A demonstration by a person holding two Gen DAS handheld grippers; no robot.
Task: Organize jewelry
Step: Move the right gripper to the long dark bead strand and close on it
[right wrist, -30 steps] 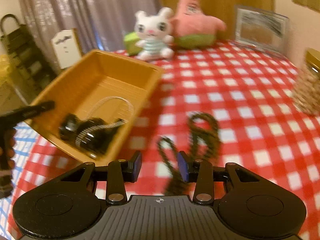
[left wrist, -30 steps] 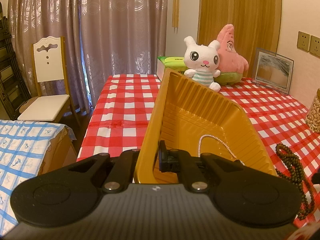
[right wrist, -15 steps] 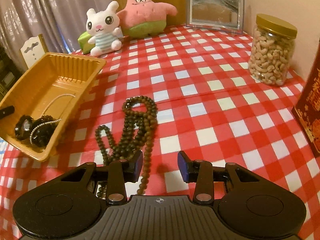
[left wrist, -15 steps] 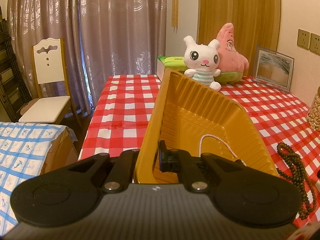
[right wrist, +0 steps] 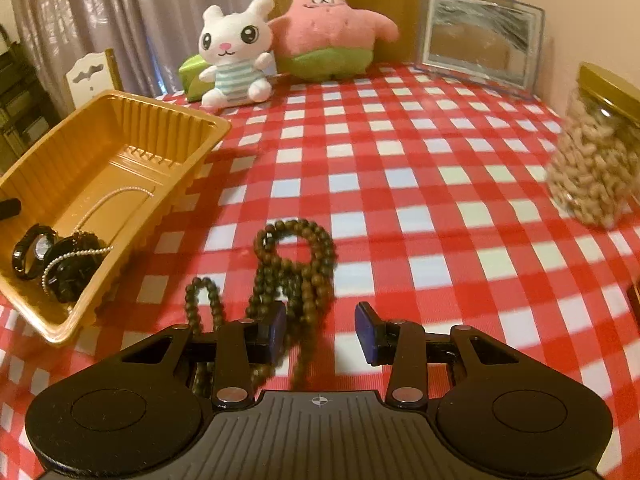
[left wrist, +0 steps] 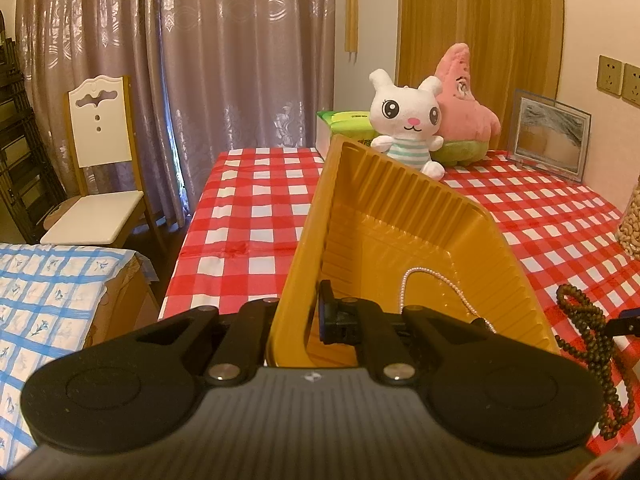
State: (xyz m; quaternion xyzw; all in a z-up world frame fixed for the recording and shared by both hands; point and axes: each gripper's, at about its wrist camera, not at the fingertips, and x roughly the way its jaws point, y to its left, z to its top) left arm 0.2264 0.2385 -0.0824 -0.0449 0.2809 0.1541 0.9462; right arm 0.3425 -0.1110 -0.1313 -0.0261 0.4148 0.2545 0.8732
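Gripping: left gripper clamped on yellow tray wall
Right gripper: jaws apart above brown bead necklace
Tray: pearl necklace, watches

Home, a lived-in room, likely dining or bedroom corner. Table with red-white checked cloth. Soft toys at the far end: white bunny plush, pink starfish plush. Framed picture leans on the wall, jar of nuts at right. Grey patterned curtains, wooden door behind. White-backed wooden chair by the curtains. Blue checked cloth over a lower surface at left. Wall sockets on a cream wall. Green tissue pack behind the bunny. Warm indoor light.
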